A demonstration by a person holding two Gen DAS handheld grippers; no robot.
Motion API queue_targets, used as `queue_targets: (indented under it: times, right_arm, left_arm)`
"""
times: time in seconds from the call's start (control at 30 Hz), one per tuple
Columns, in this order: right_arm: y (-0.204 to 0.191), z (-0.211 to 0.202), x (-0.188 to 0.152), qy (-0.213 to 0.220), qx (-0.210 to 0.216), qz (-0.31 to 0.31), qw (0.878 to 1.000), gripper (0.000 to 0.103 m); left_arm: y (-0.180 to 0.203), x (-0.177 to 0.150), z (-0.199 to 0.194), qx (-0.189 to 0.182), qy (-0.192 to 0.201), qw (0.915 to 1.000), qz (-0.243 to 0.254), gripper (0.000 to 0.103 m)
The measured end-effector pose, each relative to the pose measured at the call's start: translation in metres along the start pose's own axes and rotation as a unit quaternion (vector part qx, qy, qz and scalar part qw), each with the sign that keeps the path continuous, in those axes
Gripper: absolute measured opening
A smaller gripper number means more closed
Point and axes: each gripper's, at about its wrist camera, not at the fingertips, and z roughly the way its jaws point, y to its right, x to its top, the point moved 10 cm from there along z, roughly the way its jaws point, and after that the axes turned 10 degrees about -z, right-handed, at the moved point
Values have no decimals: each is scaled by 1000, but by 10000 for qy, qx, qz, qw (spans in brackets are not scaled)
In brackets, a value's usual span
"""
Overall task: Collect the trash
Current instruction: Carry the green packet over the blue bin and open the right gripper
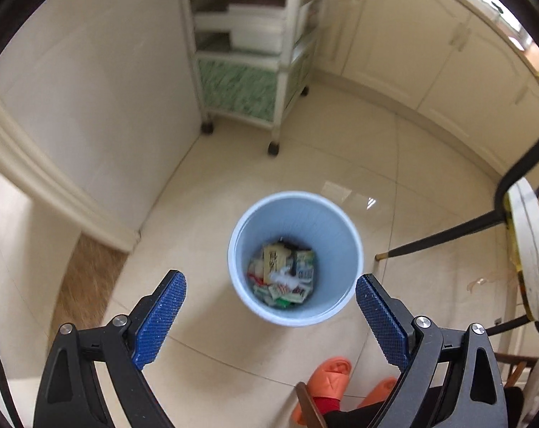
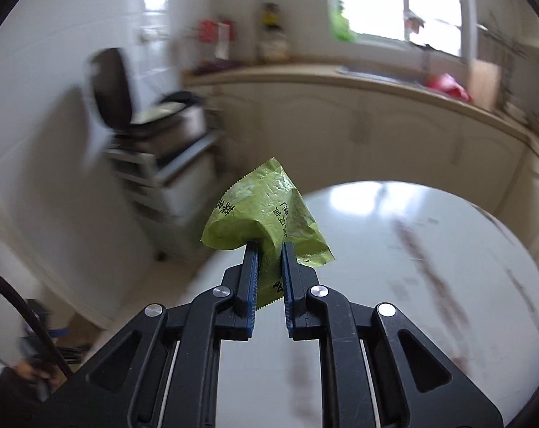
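Note:
In the left wrist view a pale blue waste bin (image 1: 328, 214) stands on the tiled floor, seen from above, with several wrappers and packets (image 1: 283, 276) at its bottom. My left gripper (image 1: 271, 280) hangs above the bin's near side, its blue pads wide apart and nothing between them. In the right wrist view my right gripper (image 2: 270, 246) is shut on a crumpled green wrapper (image 2: 258, 214) with black print, held up in the air above the edge of a round white table (image 2: 430, 249).
A white wheeled shelf cart (image 1: 248, 53) stands by the wall behind the bin. Cream cabinets (image 1: 430, 64) run along the right. A black-legged chair (image 1: 526, 242) is at the right edge. A person's orange slippers (image 1: 335, 371) are on the floor near the bin.

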Motion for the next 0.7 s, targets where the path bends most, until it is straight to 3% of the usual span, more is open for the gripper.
queue_targets:
  times: [0.13, 0.27, 0.4, 0.53, 0.63, 0.67, 0.7]
  right_arm:
    - [-126, 20, -11, 120, 935, -248, 9952, 13]
    - [-206, 86, -59, -362, 1651, -265, 9853, 13]
    - [-239, 172, -133, -1203, 2036, -274, 9713, 13]
    - [-238, 244, -211, -1981, 2361, -50, 9513, 13]
    - [-241, 281, -253, -2389, 2597, -60, 9357, 13]
    - [-243, 294, -266, -2502, 2649, -58, 9312, 13]
    - [-244, 303, -275, -2587, 2709, -29, 9272, 13]
  left_arm:
    - [-18, -10, 51, -30, -296, 9991, -306, 93]
    - [-42, -11, 121, 142, -759, 9961, -420, 93]
    - [-49, -17, 194, 309, -1174, 9912, -531, 92]
    - [-52, -20, 268, 462, -1578, 9839, -707, 89]
    - [-57, -20, 313, 597, -1840, 9776, -827, 76]
    - [-57, -21, 325, 631, -1868, 9769, -826, 67]
    - [-59, -20, 340, 713, -1935, 9750, -827, 51]
